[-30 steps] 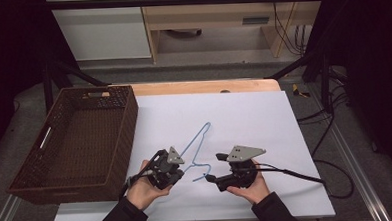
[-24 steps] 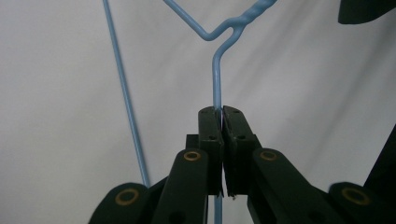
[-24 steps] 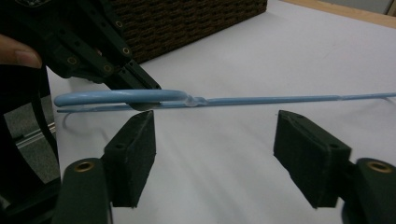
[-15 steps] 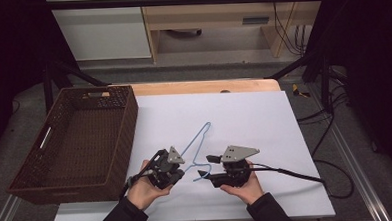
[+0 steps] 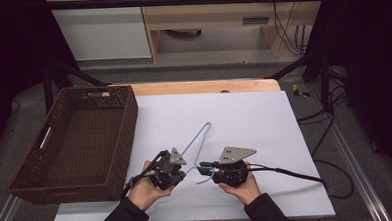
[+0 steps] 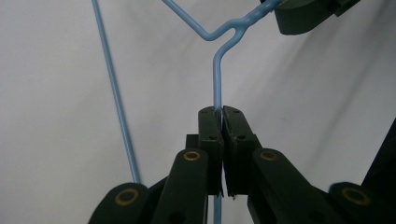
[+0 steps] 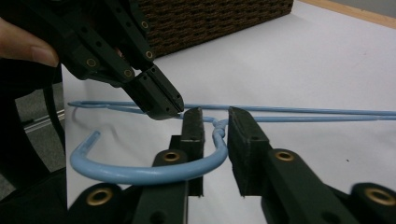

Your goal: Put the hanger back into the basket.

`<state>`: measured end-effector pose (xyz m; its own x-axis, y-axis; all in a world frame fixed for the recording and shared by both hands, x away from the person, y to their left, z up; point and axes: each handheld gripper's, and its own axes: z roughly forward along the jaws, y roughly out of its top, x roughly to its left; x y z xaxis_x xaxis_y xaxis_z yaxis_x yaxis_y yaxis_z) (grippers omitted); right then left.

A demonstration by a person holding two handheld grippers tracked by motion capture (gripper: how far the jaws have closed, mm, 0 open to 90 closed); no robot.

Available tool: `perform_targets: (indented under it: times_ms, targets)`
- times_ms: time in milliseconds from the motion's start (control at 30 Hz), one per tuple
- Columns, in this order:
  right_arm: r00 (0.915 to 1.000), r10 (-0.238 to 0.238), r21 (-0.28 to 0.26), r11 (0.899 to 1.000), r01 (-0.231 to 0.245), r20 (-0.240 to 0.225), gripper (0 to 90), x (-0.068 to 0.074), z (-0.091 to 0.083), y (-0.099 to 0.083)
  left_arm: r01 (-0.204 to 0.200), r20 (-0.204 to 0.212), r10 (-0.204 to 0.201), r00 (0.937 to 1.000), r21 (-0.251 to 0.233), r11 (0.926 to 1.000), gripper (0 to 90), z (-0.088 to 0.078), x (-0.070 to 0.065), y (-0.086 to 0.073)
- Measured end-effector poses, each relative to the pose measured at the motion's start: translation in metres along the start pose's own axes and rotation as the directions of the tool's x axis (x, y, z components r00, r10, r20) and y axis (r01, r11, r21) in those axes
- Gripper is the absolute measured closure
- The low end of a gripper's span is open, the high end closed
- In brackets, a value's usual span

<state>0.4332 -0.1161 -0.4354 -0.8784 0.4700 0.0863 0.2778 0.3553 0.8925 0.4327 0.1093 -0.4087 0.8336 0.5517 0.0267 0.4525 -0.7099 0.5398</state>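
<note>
Near the desk's (image 5: 295, 136) front edge, the left tool (image 6: 223, 122) is clamping the blue hanger (image 5: 198, 145) while the right tool (image 7: 215, 123), jaws apart, is straddling its neck; the basket (image 5: 24, 185) beside is sitting empty.

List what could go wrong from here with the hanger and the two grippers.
1. The left gripper is shut on thin wire of the blue wire hanger; so narrow a hold could let the wire twist or slip if pulled.
2. The right gripper stands open around the hanger's neck, close to the left gripper's tip; closing could knock the two grippers together.
3. The hanger's far corner reaches toward the wicker basket; swinging it may catch the basket's wall.
</note>
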Motion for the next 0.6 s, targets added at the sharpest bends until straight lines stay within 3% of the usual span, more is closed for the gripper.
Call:
perform_targets:
  times_ms: [333, 600]
  targets:
    - [0.9995, -0.01, 0.002, 1.0, 0.01, 0.031, 84.0, 0.0005, -0.0009, 0.0002, 0.001, -0.003, -0.001, 1.0, -0.013, 0.9999, 86.2, 0.0006, -0.0003, -0.0002]
    - [0.9989, -0.002, -0.002, 1.0, 0.002, 0.047, 84.7, 0.0008, -0.0027, 0.0009, 0.002, -0.03, -0.002, 0.9995, 0.005, 1.0, 61.2, -0.0007, -0.0048, -0.0019]
